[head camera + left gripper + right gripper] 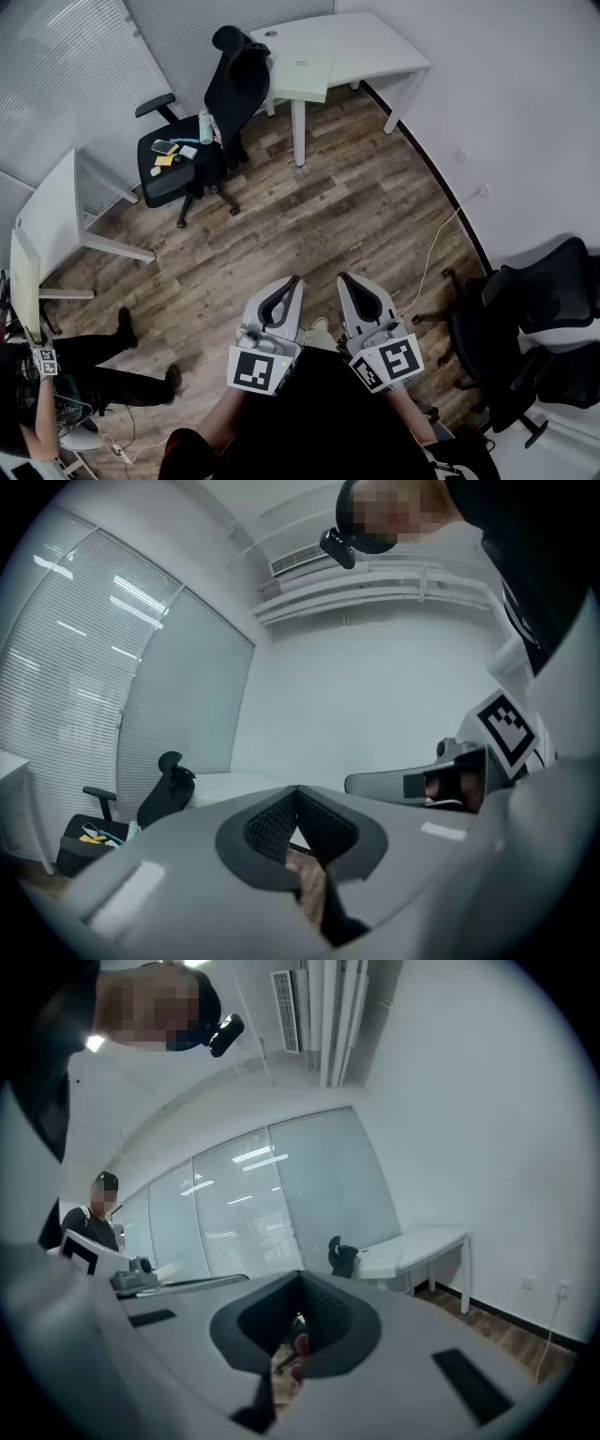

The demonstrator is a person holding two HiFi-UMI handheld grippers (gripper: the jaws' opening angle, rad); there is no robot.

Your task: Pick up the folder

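Observation:
A pale green folder [302, 73] lies flat on the white desk [375, 45] at the far side of the room. My left gripper [294, 281] and right gripper [343, 278] hang side by side close to my body, over the wooden floor and well short of the desk. Both are shut with nothing between the jaws. In the left gripper view the left gripper [297, 794] shows its dark pads meeting at the tip. The right gripper [300, 1279] looks the same in its own view, with the desk [422, 1241] beyond it.
A black office chair [202, 131] stands left of the desk, with a phone, small yellow items and a bottle on its seat. Another white desk [56, 216] is at the left, black chairs [534, 319] at the right. A person [37, 375] sits lower left. A white cable [436, 253] crosses the floor.

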